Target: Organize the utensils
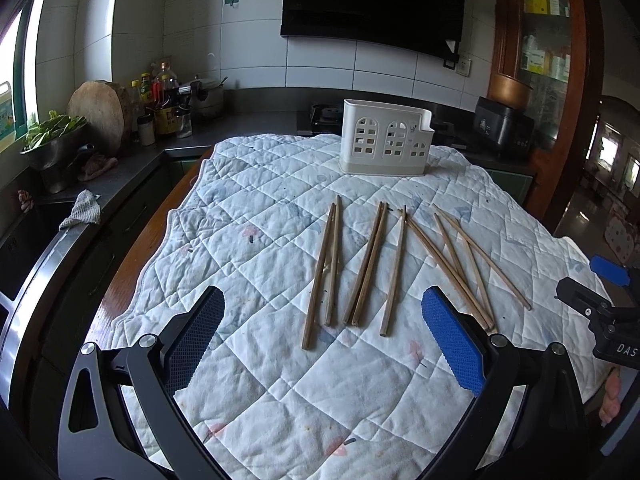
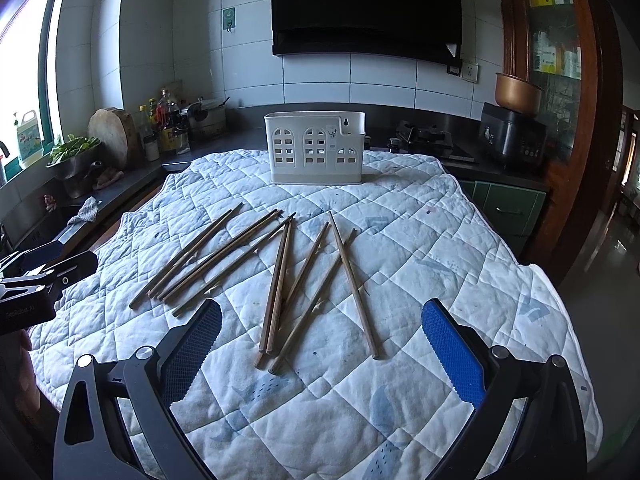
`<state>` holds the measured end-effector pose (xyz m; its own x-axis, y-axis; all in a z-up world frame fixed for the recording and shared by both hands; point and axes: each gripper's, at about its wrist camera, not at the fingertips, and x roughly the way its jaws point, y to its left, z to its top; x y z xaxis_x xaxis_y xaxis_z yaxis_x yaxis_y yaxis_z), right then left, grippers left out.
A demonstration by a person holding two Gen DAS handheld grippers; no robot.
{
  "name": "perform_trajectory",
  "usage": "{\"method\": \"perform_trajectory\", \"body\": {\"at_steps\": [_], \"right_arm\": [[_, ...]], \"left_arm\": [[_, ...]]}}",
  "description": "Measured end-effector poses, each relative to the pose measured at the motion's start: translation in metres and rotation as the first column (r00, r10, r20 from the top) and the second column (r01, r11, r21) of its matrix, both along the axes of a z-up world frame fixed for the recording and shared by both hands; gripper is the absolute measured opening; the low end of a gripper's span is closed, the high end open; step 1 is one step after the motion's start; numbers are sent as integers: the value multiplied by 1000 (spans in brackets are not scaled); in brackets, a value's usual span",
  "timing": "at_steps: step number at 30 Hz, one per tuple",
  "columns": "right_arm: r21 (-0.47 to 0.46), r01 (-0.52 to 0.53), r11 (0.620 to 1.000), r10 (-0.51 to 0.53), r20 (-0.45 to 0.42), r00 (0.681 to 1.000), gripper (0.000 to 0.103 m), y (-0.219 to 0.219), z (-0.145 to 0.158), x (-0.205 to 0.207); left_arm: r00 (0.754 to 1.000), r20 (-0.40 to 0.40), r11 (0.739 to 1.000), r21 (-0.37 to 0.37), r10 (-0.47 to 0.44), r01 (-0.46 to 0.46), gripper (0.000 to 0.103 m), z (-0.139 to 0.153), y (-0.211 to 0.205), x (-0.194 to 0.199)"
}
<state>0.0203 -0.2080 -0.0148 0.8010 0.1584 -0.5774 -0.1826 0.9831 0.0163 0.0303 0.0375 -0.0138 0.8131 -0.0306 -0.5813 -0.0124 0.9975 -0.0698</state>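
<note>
Several wooden chopsticks lie spread on a white quilted cloth, also in the right wrist view. A white plastic utensil holder with arched cut-outs stands upright at the far end of the cloth; it also shows in the right wrist view. My left gripper is open and empty, just short of the near ends of the chopsticks. My right gripper is open and empty, its jaws either side of the near chopstick ends. Each gripper shows at the other view's edge.
The cloth covers a wooden table. A dark counter runs behind and to the left with a chopping block, bottles, a bowl of greens, a stove and a black cooker.
</note>
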Motion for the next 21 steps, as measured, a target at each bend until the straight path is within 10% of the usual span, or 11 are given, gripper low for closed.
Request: {"method": "perform_trajectory", "body": {"at_steps": [21], "right_arm": [[-57,-48,997,44,-57,997,97,-5,-20,33]], "left_arm": [[993,-120,999,-24,-25,22,96,-31,20,40]]}}
